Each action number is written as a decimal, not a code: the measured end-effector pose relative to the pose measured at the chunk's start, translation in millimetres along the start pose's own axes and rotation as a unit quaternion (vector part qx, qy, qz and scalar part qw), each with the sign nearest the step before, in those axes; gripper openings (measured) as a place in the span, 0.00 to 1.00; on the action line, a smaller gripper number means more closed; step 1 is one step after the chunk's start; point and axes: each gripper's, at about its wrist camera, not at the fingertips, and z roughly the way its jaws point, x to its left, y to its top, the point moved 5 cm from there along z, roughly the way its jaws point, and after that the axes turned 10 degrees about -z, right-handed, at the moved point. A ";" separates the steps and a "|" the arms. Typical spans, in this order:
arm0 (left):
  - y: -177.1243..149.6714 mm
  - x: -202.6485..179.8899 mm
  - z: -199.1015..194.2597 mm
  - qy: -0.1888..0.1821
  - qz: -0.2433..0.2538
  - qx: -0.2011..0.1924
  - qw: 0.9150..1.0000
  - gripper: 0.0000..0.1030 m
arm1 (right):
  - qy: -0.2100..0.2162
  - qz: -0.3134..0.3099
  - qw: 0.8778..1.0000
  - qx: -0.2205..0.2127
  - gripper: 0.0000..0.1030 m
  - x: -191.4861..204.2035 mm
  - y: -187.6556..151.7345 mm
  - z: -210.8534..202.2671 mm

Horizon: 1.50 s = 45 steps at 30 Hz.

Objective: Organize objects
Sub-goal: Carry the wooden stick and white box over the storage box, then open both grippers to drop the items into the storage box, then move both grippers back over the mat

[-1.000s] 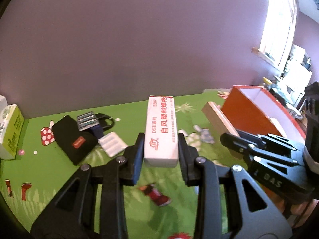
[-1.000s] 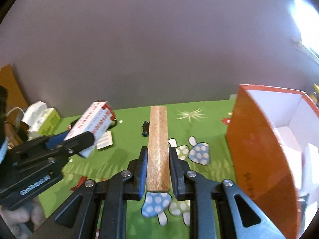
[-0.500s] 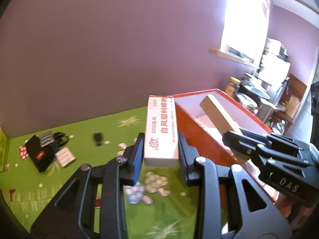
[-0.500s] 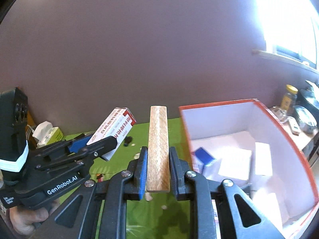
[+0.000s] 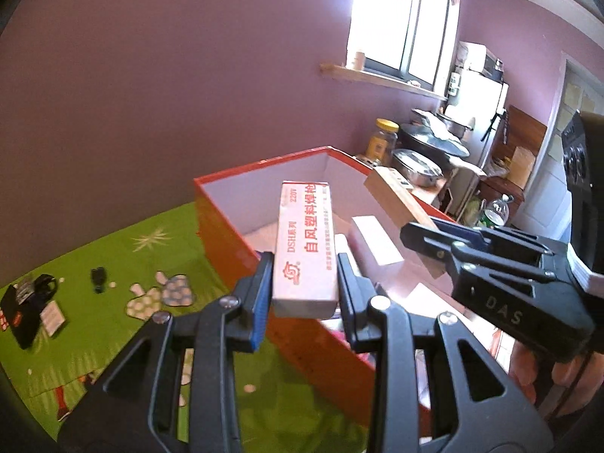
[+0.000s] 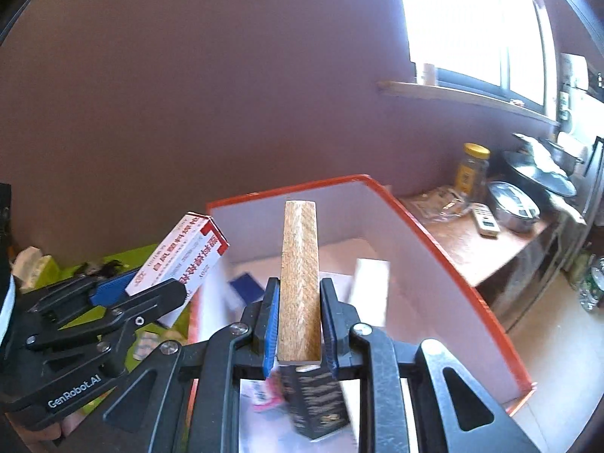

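Observation:
My left gripper (image 5: pixel 304 294) is shut on a white carton with red Chinese print (image 5: pixel 305 241), held over the near wall of a red box with a white inside (image 5: pixel 226 222). It also shows in the right wrist view (image 6: pixel 177 260). My right gripper (image 6: pixel 300 324) is shut on a wooden block (image 6: pixel 300 271), held above the inside of the red box (image 6: pixel 445 256). The block also shows in the left wrist view (image 5: pixel 400 196). Several white boxes, a blue item (image 6: pixel 247 287) and a black box (image 6: pixel 317 396) lie inside.
A green patterned mat (image 5: pixel 113 264) holds a black pouch (image 5: pixel 22 317), a small black part (image 5: pixel 99 277) and a white packet. Right of the box stands a wooden counter (image 6: pixel 472 245) with a jar (image 6: pixel 472 170), pans and a remote. A purple wall is behind.
Both grippers have swung right and risen with their loads, from over the green mat to over the red box. The box's inside now fills both views.

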 end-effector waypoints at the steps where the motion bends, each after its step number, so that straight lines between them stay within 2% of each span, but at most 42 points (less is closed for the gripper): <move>1: -1.1 -4.2 3.7 -0.004 0.002 0.003 1.000 0.35 | -0.004 0.000 1.000 0.003 0.21 -1.7 -1.2 3.0; 8: -6.8 -23.1 20.5 -0.016 0.018 0.016 1.000 0.35 | -0.011 0.006 1.000 0.026 0.21 -16.7 -7.1 27.8; 12: -11.5 -26.3 26.6 -0.024 0.016 0.029 0.999 0.37 | -0.011 0.011 1.000 0.022 0.22 -19.0 -5.5 24.9; 17: -12.2 -22.0 21.5 -0.024 0.012 0.023 0.999 0.61 | -0.016 0.010 0.999 0.027 0.22 -22.8 -6.9 33.8; 19: -10.8 -19.5 17.6 -0.025 0.008 0.019 0.999 0.63 | -0.021 0.013 0.999 0.020 0.23 -23.7 -5.1 29.7; 24: -6.5 -11.1 7.1 -0.026 -0.003 0.006 1.000 0.66 | -0.032 0.017 0.999 -0.003 0.50 -23.9 2.1 14.0; 30: -3.8 -0.3 -1.3 -0.010 -0.007 -0.005 1.000 0.67 | -0.031 -0.003 1.000 -0.007 0.51 -5.4 8.1 13.3; 34: -3.6 15.4 -11.6 -0.006 -0.024 -0.014 1.000 0.67 | -0.005 -0.015 1.000 -0.026 0.52 12.6 14.8 8.0; 39: -4.0 47.5 -21.0 0.002 -0.060 -0.020 0.998 0.68 | 0.027 -0.025 0.999 -0.028 0.63 36.2 21.1 10.4; 45: -8.5 92.3 -34.1 0.020 -0.098 -0.027 0.995 0.69 | 0.047 -0.055 0.997 -0.027 0.67 69.9 27.2 12.9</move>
